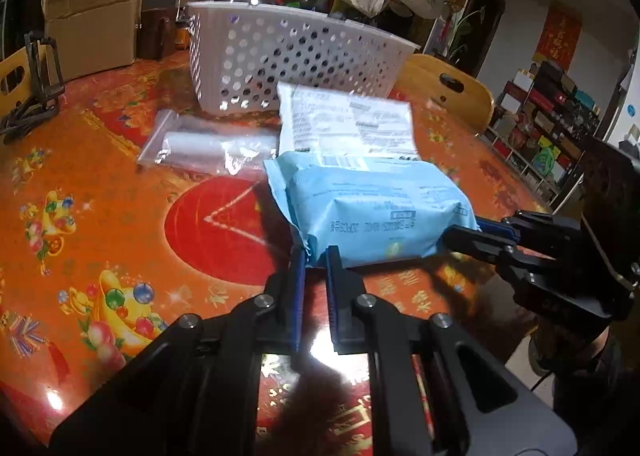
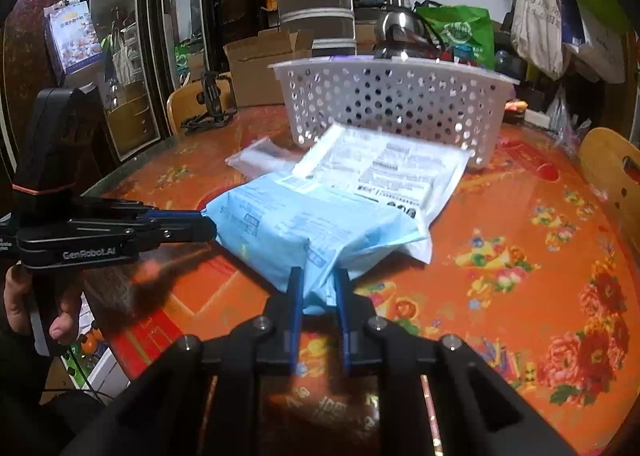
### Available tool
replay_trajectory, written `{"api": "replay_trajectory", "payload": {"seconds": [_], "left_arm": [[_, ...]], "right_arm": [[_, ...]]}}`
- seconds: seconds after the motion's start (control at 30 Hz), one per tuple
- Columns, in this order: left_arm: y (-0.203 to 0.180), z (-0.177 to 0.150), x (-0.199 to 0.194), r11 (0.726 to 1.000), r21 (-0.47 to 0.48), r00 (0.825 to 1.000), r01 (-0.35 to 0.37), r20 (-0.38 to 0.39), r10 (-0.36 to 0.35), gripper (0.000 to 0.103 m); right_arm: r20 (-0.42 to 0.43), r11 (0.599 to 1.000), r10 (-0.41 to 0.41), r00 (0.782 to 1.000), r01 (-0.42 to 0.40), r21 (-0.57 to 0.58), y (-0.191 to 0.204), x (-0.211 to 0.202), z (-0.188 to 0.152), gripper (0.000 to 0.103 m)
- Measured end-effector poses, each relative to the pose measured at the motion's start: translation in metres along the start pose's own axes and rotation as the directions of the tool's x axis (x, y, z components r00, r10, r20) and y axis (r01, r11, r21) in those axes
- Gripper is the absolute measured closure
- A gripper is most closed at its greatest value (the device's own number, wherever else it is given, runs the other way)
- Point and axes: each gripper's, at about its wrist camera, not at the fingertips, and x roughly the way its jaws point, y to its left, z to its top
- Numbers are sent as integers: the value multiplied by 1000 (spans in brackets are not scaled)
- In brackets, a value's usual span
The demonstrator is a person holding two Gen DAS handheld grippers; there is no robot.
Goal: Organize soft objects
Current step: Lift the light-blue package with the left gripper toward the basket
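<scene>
1. Two grippers on one blue soft pack (image 1: 372, 212): left gripper (image 1: 316, 256) nipped shut on its near crimped end, right gripper (image 2: 318, 276) closed on the other end. Prob. two-point hold so the floppy pack won't sag.
2. Pack sits low over red table (image 1: 100, 176), overlapping white pouch (image 1: 348, 120).
3. Clear zip bag (image 1: 208, 144) lies beside.
4. White basket (image 1: 296, 56) just behind, likely drop spot.

Lots of orange and red going on here

Tablecloth (image 1: 120, 184) is orange-red with gold fruit and flower prints, basket (image 1: 288, 56) white with round holes, soft pack (image 1: 372, 208) light blue, flat packet (image 1: 344, 120) white with blurry, maybe black, print.
</scene>
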Motion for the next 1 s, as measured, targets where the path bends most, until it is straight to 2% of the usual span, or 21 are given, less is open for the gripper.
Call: {"api": "replay_trajectory", "payload": {"seconds": [0.1,0.2,0.27,0.3,0.37,0.43,0.53,0.6,0.67,0.77,0.87,1.0], "left_arm": [[1,-2,5,1000,5,1000,-14,-2,14,94],[2,0,8,1000,12,1000,-18,-8,18,87],[3,1,9,1000,12,1000,-22,-6,22,73],[3,2,11,1000,13,1000,-21,-11,22,69],[3,5,14,999,23,999,-30,-20,30,54],[0,8,16,999,43,999,-20,-28,21,48],[-4,10,20,998,57,998,-19,-51,22,49],[-7,13,23,999,46,998,1,-57,1,65],[-12,13,25,997,53,997,56,-61,-52,72],[-16,11,23,996,75,998,39,-42,-36,86],[-12,7,15,998,44,998,55,-7,-55,89],[-19,5,-1,997,64,999,31,39,-34,90]], "right_arm": [[-7,1000,6,1000,-6,-5,0,3,-3,90],[-9,1000,13,1000,-13,-4,-2,3,-3,90],[-12,1000,25,1000,-25,0,-4,3,-4,90],[-13,1000,31,999,-31,4,-6,3,-5,90],[-19,999,45,999,-44,8,-9,3,-6,90],[-20,998,59,998,-59,14,-12,3,-7,90],[-20,997,71,997,-71,18,-16,2,-8,90],[-19,997,77,997,-76,23,-16,1,-9,90],[-20,997,72,997,-72,20,-17,0,-9,90],[-21,998,57,998,-57,26,-18,-1,-9,90],[-16,999,35,999,-34,27,-16,-2,-10,90],[-3,1000,7,1000,-7,18,-11,-6,-7,91]]}}
